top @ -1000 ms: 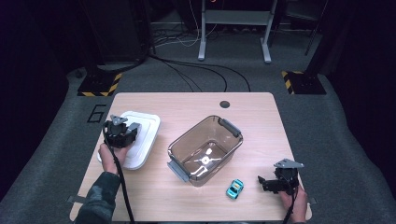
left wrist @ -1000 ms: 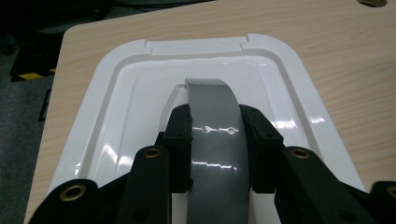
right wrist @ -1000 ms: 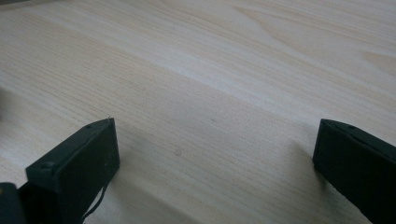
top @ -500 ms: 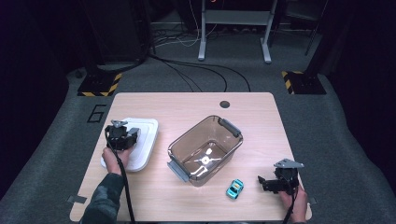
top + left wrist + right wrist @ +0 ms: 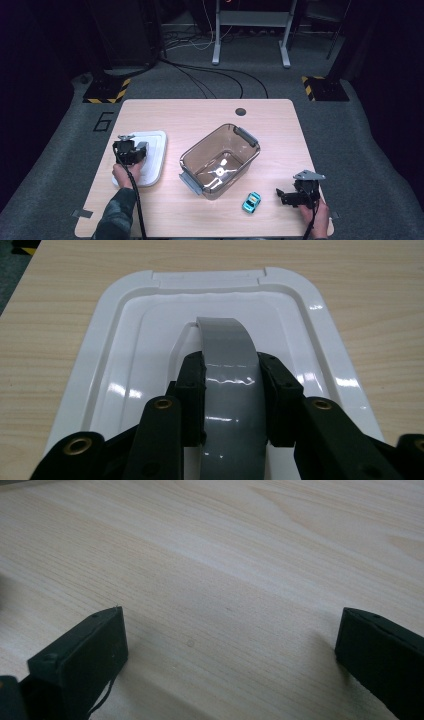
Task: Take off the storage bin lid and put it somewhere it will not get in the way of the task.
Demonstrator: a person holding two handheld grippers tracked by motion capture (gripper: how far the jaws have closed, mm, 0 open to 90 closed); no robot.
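A white plastic lid (image 5: 125, 365) with an arched grey handle (image 5: 227, 355) sits at the table's left, lid (image 5: 152, 150) flat and low; I cannot tell whether it rests on the wood. My left gripper (image 5: 230, 395) is shut on that handle, one black pad on each side, and the left gripper (image 5: 134, 155) points down over the lid. A clear plastic bin (image 5: 220, 160) with grey end handles stands open at mid-table. A small blue toy car (image 5: 251, 201) lies near the front edge. Just right of the car, my right gripper (image 5: 284, 196) stands open; the right gripper (image 5: 230, 645) has bare wood between its jaws.
The wooden table (image 5: 200, 115) has a round cable hole (image 5: 241, 111) at its far edge. Beyond it are grey carpet, black cables and a metal stand (image 5: 250, 30). Bare wood lies between the bin and the far edge.
My left gripper has come down and slightly nearer with the white lid in it. The right gripper, the bin and the toy car have stayed put.
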